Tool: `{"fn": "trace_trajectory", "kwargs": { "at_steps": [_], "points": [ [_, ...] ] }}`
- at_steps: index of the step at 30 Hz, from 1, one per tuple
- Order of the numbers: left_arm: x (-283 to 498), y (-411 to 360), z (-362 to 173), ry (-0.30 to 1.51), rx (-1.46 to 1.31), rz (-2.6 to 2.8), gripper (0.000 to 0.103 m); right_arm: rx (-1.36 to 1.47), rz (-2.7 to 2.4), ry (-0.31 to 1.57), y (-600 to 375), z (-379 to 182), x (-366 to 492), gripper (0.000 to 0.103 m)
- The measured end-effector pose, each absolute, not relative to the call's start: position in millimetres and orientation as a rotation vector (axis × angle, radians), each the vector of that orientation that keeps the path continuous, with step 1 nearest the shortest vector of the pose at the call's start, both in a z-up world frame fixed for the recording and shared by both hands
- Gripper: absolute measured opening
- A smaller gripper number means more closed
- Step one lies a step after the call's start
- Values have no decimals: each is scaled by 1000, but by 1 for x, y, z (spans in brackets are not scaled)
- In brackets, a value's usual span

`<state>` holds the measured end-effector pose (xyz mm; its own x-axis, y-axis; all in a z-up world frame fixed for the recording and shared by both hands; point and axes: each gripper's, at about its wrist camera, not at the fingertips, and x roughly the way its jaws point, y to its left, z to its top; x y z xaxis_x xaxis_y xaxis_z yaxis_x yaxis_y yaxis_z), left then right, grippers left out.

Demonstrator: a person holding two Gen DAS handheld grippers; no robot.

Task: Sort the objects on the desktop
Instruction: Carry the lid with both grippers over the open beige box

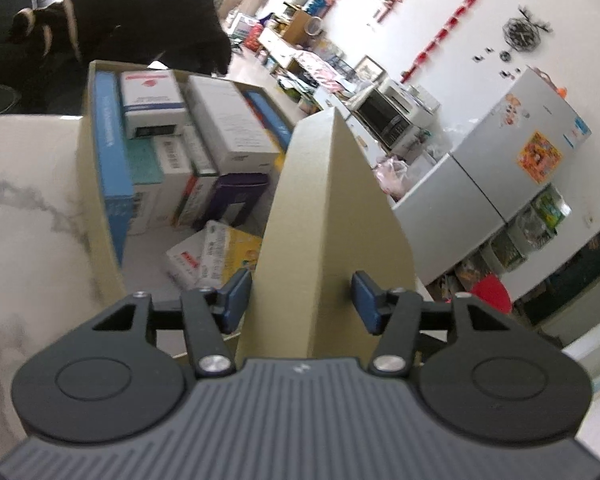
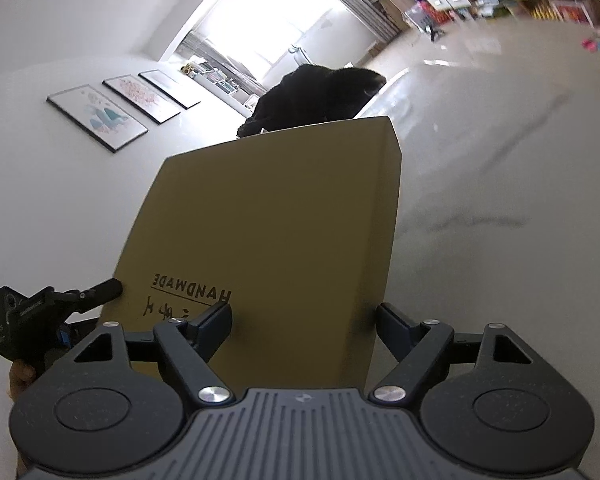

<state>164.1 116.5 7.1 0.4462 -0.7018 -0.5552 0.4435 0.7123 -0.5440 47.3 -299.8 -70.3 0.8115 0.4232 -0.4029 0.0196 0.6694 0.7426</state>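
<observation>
Box (image 1: 100,168) sits on the marble table (image 1: 28,208), just ahead & to the left of the left claw (image 1: 300,300). Inside, packed upright along the far end: a blue carton (image 1: 112,160), a white carton w/ red print (image 1: 152,100), a bigger white one (image 1: 232,128), a dark purple one (image 1: 240,196), plus a few more squeezed btwn them. Nearer the claw, a white-and-yellow pack (image 1: 212,256) lies flat on the box floor, loose, not lined up w/ the rest.

The lid (image 1: 332,220) is the thing in play. It stands up on edge straight ahead of the left claw, running btwn its two pads. Pads are apart w/ a gap each side of the lid, so it's straddling, not pinching, as far as I can see.

From the right side the lid (image 2: 268,220) fills the view, "HANDMADE" print upside down. Right claw (image 2: 304,324) also spread; left pad sits against the printed face, right pad at the lid's edge. Real squeeze? Can't tell; looks loose. Left claw tip touches the lid edge further left.

Progress, my guess: cartons look sorted into the box already. No stray items visible on the table, tho most of it is out of view. Lid up like this fits either coming off or going on.
</observation>
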Motion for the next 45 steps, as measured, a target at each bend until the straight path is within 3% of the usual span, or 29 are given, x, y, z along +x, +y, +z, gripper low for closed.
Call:
{"fn": "trace_trajectory", "kwargs": {
  "at_steps": [10, 23, 45],
  "points": [
    [157, 145, 3, 775, -460, -659, 53, 749, 264, 604, -286, -53, 72, 74],
    [167, 169, 4, 698, -626, -559, 53, 617, 300, 580, -272, -15, 122, 74],
    [207, 179, -9, 683, -763, -466, 52, 508, 322, 623, -256, 4, 230, 73]
  ]
}}
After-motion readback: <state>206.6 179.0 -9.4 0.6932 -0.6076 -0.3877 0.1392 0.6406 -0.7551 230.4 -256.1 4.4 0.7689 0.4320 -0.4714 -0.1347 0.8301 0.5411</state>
